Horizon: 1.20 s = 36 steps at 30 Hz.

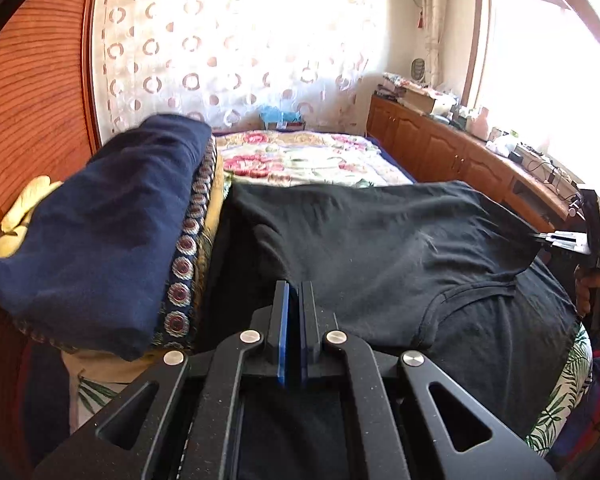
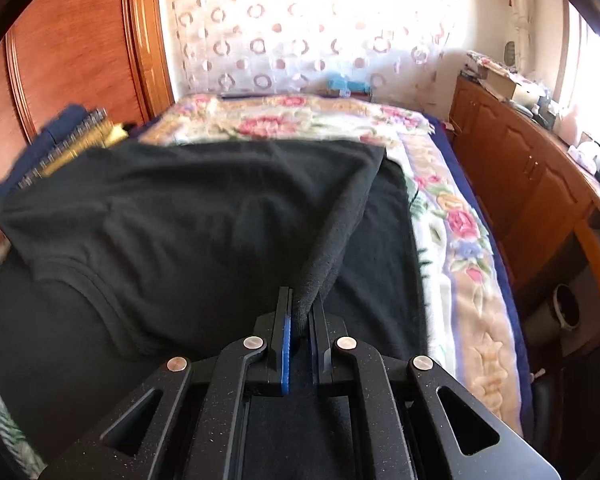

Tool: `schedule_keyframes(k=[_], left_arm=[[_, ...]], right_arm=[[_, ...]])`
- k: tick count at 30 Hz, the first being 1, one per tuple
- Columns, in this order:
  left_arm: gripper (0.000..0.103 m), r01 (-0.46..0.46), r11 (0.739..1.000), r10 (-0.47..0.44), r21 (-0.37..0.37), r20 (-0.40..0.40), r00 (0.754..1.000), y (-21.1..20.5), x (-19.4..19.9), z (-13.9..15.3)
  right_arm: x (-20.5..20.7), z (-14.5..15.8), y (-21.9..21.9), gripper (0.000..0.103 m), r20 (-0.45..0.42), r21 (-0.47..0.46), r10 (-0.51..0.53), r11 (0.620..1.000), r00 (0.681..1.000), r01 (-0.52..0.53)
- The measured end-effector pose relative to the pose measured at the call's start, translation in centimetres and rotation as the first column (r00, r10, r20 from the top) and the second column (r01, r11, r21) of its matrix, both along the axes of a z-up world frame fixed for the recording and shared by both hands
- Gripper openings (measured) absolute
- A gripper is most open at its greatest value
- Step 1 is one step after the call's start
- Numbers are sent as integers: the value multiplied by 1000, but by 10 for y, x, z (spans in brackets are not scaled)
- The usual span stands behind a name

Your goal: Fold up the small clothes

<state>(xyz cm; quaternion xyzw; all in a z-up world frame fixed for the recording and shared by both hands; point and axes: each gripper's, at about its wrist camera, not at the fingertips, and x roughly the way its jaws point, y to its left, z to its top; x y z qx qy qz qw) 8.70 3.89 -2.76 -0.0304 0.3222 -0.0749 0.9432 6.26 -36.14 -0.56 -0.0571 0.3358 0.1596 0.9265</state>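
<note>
Navy folded cloth [image 1: 100, 232] sits stacked at the left of the frame, seemingly finished. At centre, the left gripper [image 1: 294, 320] is pressed together at the black garment [image 1: 380, 248], which lies spread on the bed [image 1: 300, 156]. Lower centre in the right view, the right gripper [image 2: 300, 320] pinches a raised edge; folding looks barely begun.

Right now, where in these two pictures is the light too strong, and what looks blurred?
Left wrist view: the window at right is blown out white; the navy folded cloth is slightly smeared. Right wrist view: the curtain glares at top; the folded pile at left is blurred; the black garment shows little detail.
</note>
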Motion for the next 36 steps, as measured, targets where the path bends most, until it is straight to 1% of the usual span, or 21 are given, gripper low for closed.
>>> schedule_keyframes(k=[4,7,10,12,16,19,22,27,28,30,34,35,36], left_arm=[[5,9,1000,-9,-12,29,1000,6,-18,15],[5,9,1000,-9,-6,46,999,7,-40,21],[5,21,1000,-21,5,56,998,8,-63,25],[5,28,1000,-28,-9,51,998,10,-75,25],[5,37,999,-38,13,44,998,8,-95,22],[5,44,999,-44,5,33,999,6,-105,19],[5,33,999,-33,24,0,999,3,-109,7],[5,15,1000,-13,24,-87,996,3,-107,-29],[5,10,1000,-8,26,-98,995,2,-107,-34],[5,9,1000,-6,29,-106,994,3,-111,-39],[5,6,999,-1,43,-114,993,0,-112,-42],[7,4,999,1,44,-116,993,-1,-112,-42],[11,1,999,4,45,-117,993,-1,-112,-42]], right_arm=[[-15,25,-12,6,38,57,19,998,999,-21],[-32,35,-18,6,60,57,31,998,998,-34],[-52,37,-22,6,78,49,38,998,996,-42],[-65,37,-25,6,81,44,50,998,995,-54],[-93,37,-31,6,97,40,59,997,993,-63],[-105,43,-33,6,98,43,64,997,993,-68],[-109,35,-36,6,85,43,64,997,994,-68],[-97,-4,-41,6,-16,38,37,999,999,-36],[-94,-13,-41,6,-33,40,37,999,999,-35],[-87,-21,-38,6,-47,28,29,999,998,-28],[-80,-27,-31,6,-48,-10,10,1000,999,-11],[-78,-26,-30,6,-46,-16,10,1000,999,-11],[-77,-23,-28,7,-40,-25,8,1000,999,-9]])
